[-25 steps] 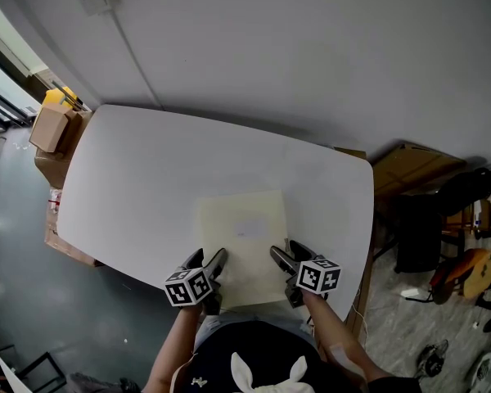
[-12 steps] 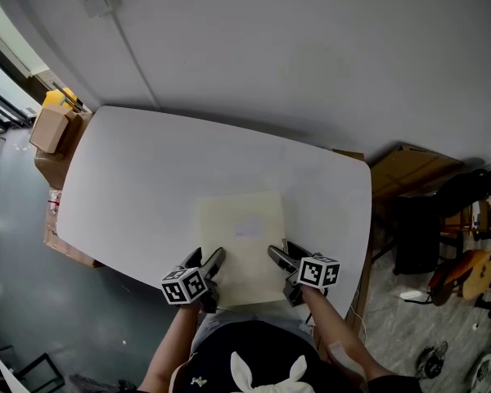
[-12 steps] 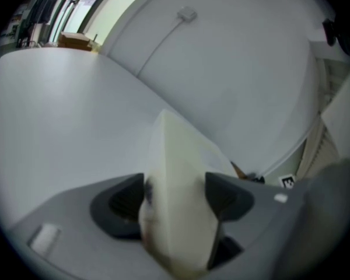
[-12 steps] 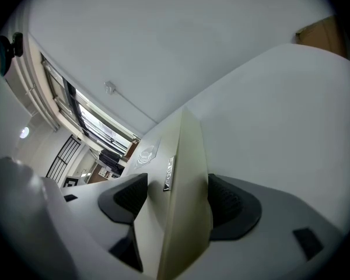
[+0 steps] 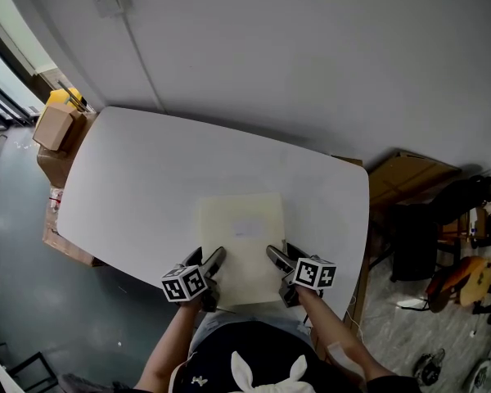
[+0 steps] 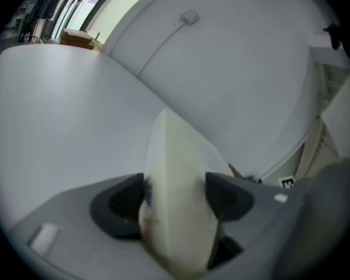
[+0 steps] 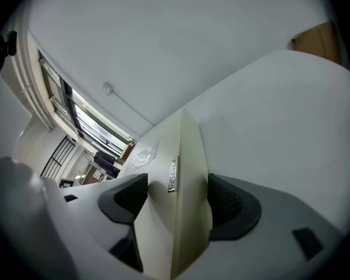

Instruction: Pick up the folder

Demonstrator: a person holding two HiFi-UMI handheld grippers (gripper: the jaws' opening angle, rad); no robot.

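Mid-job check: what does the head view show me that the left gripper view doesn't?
Only the head view: the folder's full outline, with the left claw and right claw both at its near edge, and the person's forearms. Only the left gripper view: its jaws pressed onto the folder's edge, close up. Both: the folder, the white table, the cardboard box and the wall box with its cable.

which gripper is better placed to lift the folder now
Right, narrowly: the right gripper has the folder edge straight and deep between its jaws. The left gripper also clamps it, at a bulging corner.
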